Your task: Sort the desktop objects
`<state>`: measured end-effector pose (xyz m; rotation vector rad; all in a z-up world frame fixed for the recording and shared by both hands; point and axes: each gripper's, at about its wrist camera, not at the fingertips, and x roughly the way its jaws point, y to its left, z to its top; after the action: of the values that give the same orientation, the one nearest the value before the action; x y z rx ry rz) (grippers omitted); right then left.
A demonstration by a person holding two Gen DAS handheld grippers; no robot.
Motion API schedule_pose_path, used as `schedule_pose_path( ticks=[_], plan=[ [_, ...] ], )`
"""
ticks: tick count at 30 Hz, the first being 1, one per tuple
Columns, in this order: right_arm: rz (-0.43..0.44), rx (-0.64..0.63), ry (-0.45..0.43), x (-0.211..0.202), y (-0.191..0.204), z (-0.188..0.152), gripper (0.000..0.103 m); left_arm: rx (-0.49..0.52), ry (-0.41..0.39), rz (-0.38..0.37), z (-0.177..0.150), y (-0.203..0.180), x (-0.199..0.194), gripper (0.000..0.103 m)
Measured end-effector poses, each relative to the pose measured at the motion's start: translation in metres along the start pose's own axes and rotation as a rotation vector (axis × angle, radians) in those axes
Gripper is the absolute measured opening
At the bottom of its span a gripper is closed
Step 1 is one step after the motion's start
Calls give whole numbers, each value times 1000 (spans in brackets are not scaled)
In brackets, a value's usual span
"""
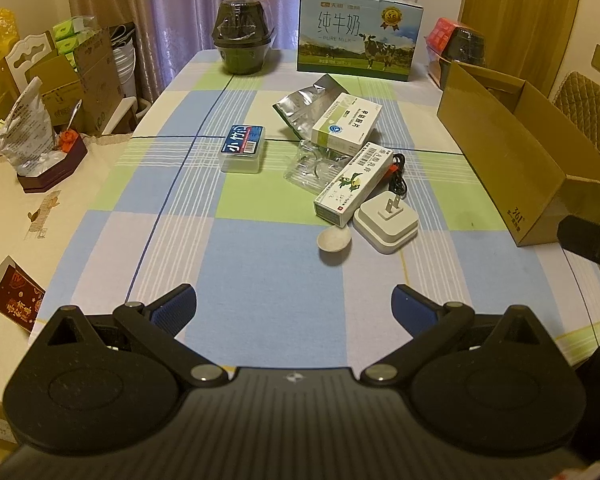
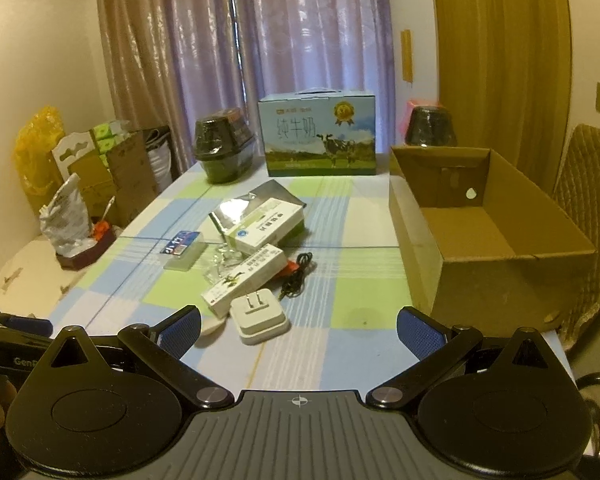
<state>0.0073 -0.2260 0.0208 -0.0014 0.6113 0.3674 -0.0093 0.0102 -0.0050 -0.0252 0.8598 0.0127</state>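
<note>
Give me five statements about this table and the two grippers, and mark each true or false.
1. The cardboard box is empty. True.
2. The left gripper holds the white spoon. False: its jaws are open and hold nothing; the spoon lies on the tablecloth.
3. The white plug adapter lies with its prongs facing up. True.
4. The milk carton lies flat in the cardboard box. False: it stands upright at the table's far end.
5. The right gripper is shut on the black cable. False: its jaws are open; the cable lies on the tablecloth.
</note>
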Motion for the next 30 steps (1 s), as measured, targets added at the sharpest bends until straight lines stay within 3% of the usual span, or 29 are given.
schedule_pose_path(
  ticks=[14, 22, 25, 30],
  plan=[
    [-2, -44, 45, 16, 3, 1, 101, 45, 2, -19, 7, 8, 6, 102],
    [6, -87, 74, 37, -1, -2, 101, 153, 1, -61, 19, 13, 24, 102],
    [10, -97, 83, 48, -3, -3, 101, 146, 17, -93, 25, 14, 35, 102],
    [23, -98, 125, 76, -5, -6, 101, 228, 58, -129, 33, 7, 59, 102]
  ],
)
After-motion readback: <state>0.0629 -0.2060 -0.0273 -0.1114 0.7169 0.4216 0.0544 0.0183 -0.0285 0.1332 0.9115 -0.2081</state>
